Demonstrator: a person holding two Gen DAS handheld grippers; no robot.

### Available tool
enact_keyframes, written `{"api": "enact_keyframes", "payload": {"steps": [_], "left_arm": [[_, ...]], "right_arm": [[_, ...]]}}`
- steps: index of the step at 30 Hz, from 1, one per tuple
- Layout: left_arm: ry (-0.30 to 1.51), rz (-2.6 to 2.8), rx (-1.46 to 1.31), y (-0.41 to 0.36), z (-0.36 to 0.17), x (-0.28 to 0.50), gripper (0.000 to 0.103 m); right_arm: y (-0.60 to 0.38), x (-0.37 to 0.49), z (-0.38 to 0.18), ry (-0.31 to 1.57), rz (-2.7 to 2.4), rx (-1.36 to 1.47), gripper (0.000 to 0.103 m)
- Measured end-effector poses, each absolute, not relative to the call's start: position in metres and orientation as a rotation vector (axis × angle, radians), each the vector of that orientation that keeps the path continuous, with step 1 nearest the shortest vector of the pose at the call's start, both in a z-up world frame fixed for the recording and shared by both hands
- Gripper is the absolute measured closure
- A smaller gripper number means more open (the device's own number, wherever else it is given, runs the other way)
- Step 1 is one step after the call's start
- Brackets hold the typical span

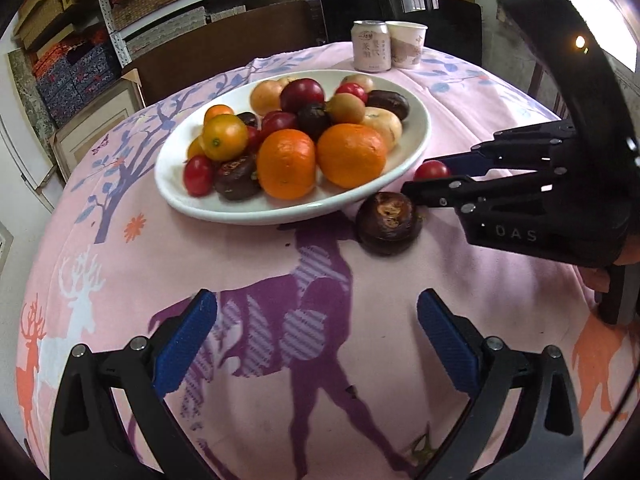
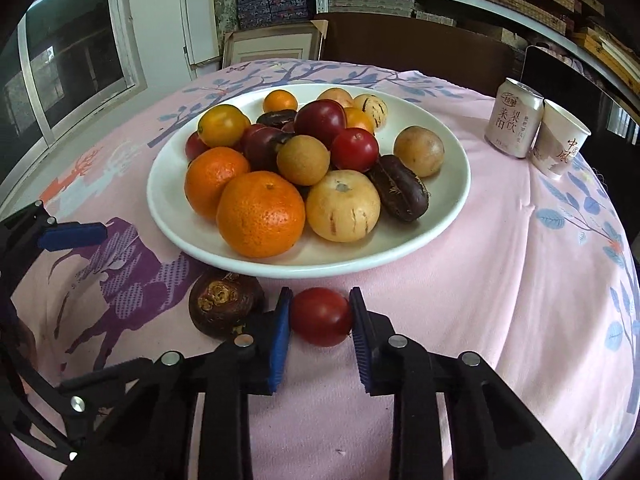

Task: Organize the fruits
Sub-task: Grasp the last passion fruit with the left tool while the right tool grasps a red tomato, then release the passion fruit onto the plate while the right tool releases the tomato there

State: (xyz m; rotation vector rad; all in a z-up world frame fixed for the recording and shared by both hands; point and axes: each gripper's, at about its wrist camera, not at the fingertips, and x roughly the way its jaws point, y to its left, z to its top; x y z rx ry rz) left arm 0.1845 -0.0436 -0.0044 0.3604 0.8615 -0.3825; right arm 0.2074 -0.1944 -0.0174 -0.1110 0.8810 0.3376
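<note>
A white oval plate [image 1: 418,120] [image 2: 452,204] holds a heap of fruit: two oranges [image 2: 260,214], red tomatoes, yellow fruits and dark brown ones. In front of the plate, on the pink cloth, lies a small red tomato [image 2: 320,318] [image 1: 430,169]. My right gripper [image 2: 320,300] [image 1: 436,180] is shut on it, a blue pad pressing each side. Right beside it rests a dark brown round fruit [image 2: 224,306] [image 1: 388,222], touching the left finger's outer side. My left gripper [image 1: 316,340] hovers open over the purple deer print, with nothing between its fingers; one of its pads [image 2: 72,236] shows at the left.
A drink can [image 2: 514,120] [image 1: 370,46] and a paper cup [image 2: 558,146] [image 1: 408,44] stand at the table's far side. The round table drops away on all sides. Dark chairs and stocked shelves stand behind.
</note>
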Motion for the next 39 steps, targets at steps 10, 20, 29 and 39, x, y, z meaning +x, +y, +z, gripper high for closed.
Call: {"api": "enact_keyframes", "payload": {"steps": [10,20,29,39], "left_arm": [[0.861,-0.423,0.396,-0.083,-0.009,0.187,0.004],[0.907,-0.358,0.234,-0.099,-0.014,0.222,0.047],[0.915,-0.442,0.190,-0.072,0.002,0.199,0.062],[0.678,-0.248,0.191,-0.037,0.070,0.241,0.062]], "right_arm": [[-0.251,0.170,-0.002,0.820,0.285,-0.025,0.074],[-0.263,0.162,-0.004,0.829,0.288,0.006,0.074],[-0.258,0.160,0.005,0.819,0.285,0.031,0.074],[-0.222,0.194,0.051,0.679,0.278,0.057,0.074]]}}
